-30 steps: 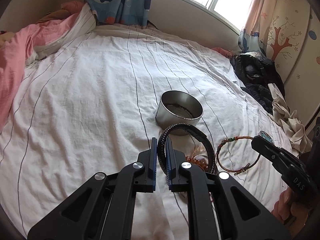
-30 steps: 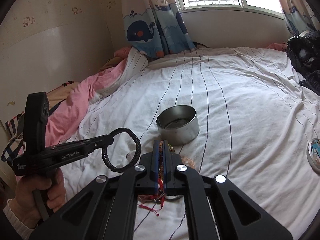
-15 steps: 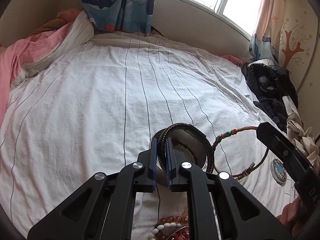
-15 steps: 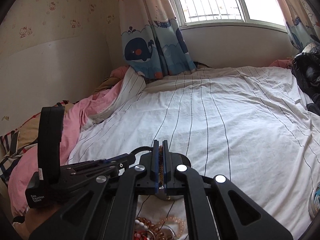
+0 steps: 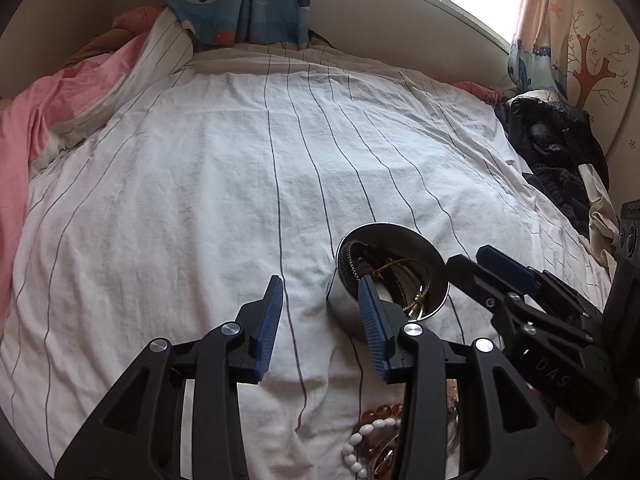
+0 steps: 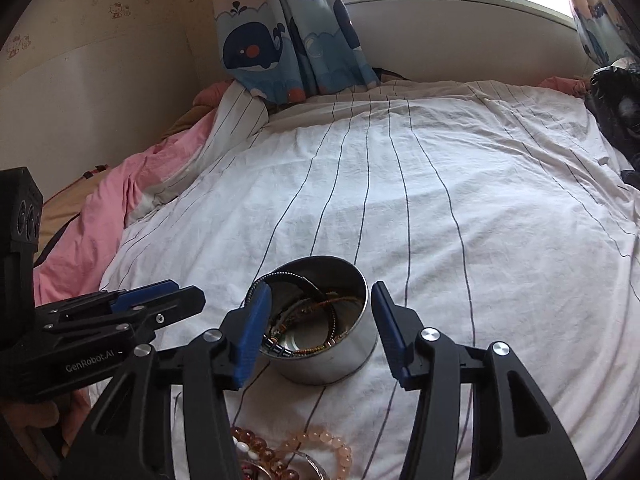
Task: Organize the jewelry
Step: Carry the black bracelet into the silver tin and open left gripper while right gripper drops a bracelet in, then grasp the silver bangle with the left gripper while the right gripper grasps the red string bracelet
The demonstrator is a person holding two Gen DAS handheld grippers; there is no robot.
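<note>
Right wrist view shows the round shiny metal tin (image 6: 320, 332) holding bracelets, just ahead between the spread, empty fingers of the right gripper (image 6: 320, 330). Loose beaded bracelets (image 6: 296, 456) lie on the striped white bed (image 6: 440, 200) beneath it, nearer than the left gripper (image 5: 320, 320), also wide apart and empty.

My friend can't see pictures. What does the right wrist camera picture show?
The open right gripper hangs over a round metal tin holding bracelets, including a black braided bracelet, on a white striped bedsheet. Beaded bracelets lie below it, and the left gripper is beside it.
</note>
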